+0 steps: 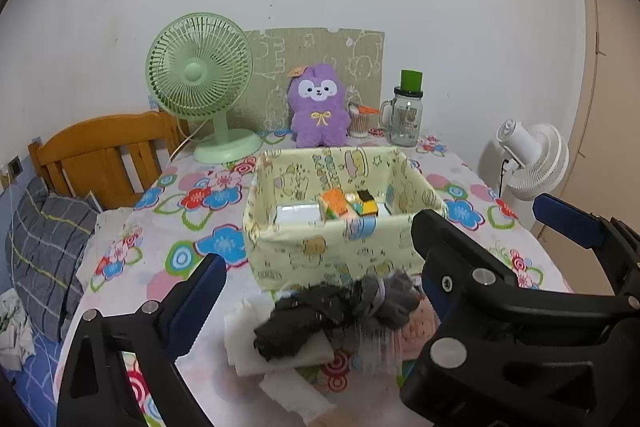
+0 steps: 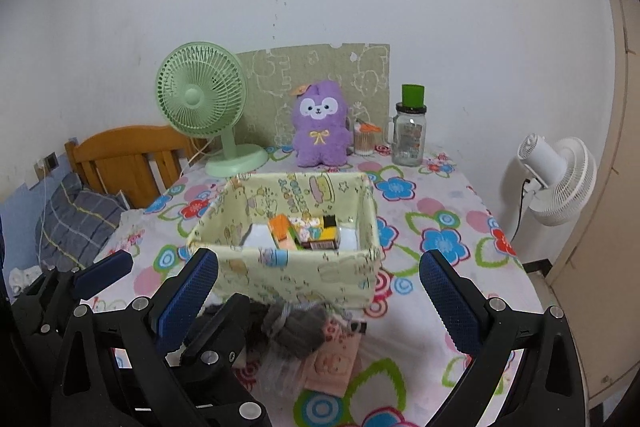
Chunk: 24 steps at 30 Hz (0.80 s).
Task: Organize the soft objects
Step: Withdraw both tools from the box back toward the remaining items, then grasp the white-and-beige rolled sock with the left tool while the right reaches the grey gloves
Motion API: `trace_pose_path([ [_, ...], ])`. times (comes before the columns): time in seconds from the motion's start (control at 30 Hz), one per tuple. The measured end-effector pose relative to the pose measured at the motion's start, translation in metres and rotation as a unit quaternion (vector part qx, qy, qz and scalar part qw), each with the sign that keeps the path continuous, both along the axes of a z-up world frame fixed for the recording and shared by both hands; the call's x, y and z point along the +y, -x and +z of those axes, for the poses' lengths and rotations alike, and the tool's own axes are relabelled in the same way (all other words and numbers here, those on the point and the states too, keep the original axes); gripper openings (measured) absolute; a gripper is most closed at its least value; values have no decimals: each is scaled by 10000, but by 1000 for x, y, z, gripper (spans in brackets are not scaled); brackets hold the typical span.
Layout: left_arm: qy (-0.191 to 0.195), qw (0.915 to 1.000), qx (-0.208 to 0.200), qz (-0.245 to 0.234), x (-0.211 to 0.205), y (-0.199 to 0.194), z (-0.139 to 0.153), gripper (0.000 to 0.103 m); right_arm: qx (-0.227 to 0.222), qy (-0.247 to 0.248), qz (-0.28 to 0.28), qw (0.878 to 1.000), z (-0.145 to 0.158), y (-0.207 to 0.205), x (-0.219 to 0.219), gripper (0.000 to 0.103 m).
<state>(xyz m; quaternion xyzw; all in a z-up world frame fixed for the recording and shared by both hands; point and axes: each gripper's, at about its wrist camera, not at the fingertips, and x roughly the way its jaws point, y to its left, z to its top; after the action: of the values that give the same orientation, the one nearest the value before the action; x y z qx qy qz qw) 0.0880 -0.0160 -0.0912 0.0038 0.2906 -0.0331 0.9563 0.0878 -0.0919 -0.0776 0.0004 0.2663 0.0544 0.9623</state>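
A dark grey rolled sock bundle (image 1: pixel 340 307) (image 2: pixel 296 323) lies on the flowered tablecloth just in front of a pale yellow fabric basket (image 1: pixel 332 251) (image 2: pixel 304 271). It rests partly on white folded tissue (image 1: pixel 280 351) and a pink packet (image 1: pixel 416 327) (image 2: pixel 336 363). Inside the basket are orange, yellow and black sponge blocks (image 1: pixel 352 205) (image 2: pixel 304 231). My left gripper (image 1: pixel 316 291) is open around the bundle without touching it. My right gripper (image 2: pixel 318 297) is open just above it, its left finger crossing in between the left gripper's fingers. A purple plush toy (image 1: pixel 318 107) (image 2: pixel 318 127) sits at the back.
A green desk fan (image 1: pixel 200 79) stands at the back left. A glass jar with a green lid (image 1: pixel 406 115) and a swab holder (image 1: pixel 360 121) stand at the back right. A white fan (image 2: pixel 556 179) is off the table's right edge, and a wooden headboard (image 1: pixel 104 155) and pillow (image 1: pixel 48 247) are to the left.
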Motion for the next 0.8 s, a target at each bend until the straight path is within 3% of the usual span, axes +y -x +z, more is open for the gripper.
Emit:
trace_pose_path([
  [0.53,36,9987,510,73,-1,24,-50,79,391,-40,34,9992,-50,25,-1,98],
  [0.8,263,9960,831,209,3,24,-74,75,593,-43,38,9982,-70,27,1,94],
])
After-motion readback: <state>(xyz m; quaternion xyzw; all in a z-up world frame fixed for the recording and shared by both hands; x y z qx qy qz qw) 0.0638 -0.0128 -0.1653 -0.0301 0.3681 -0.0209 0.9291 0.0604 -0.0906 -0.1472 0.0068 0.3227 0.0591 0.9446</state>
